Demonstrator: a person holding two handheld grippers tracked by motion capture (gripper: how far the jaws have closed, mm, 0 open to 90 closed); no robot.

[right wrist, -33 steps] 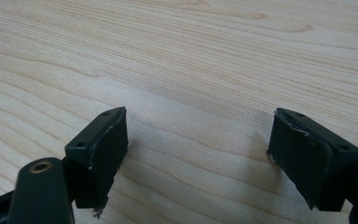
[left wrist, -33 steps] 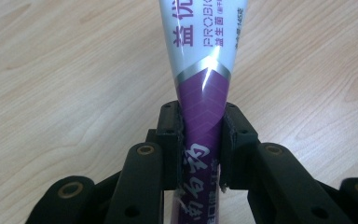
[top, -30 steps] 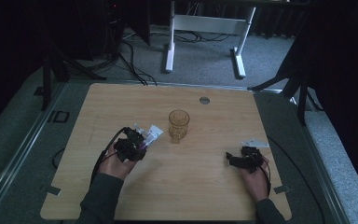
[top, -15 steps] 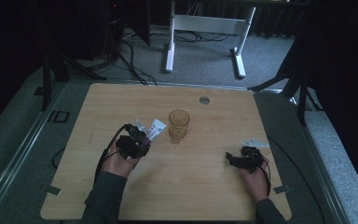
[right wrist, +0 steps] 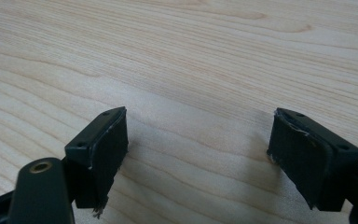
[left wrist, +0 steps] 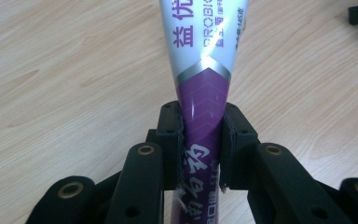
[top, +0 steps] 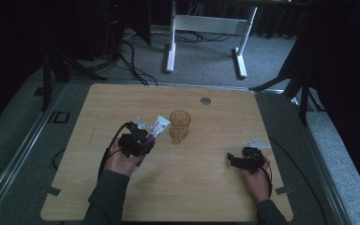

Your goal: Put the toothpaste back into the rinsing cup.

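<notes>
A white and purple tube (left wrist: 200, 84) with printed lettering is clamped between the jaws of my left gripper (left wrist: 200, 144), which is shut on its purple part. In the high view the left gripper (top: 138, 140) holds the tube (top: 158, 125) left of the table's middle, its white end pointing toward an amber glass cup (top: 179, 125) just to the right. My right gripper (right wrist: 198, 154) stands open just above bare wood with nothing between its pads. From above the right gripper (top: 243, 158) rests near the right side of the wooden table (top: 215, 187).
A small round grommet (top: 206, 100) sits in the table top behind the cup. A white desk frame (top: 206, 28) stands on the carpet beyond the far edge. Cables trail off the left of the table.
My left gripper has carried the tube a little to the right and forward, closer to the cup. The right gripper has stayed where it was.
</notes>
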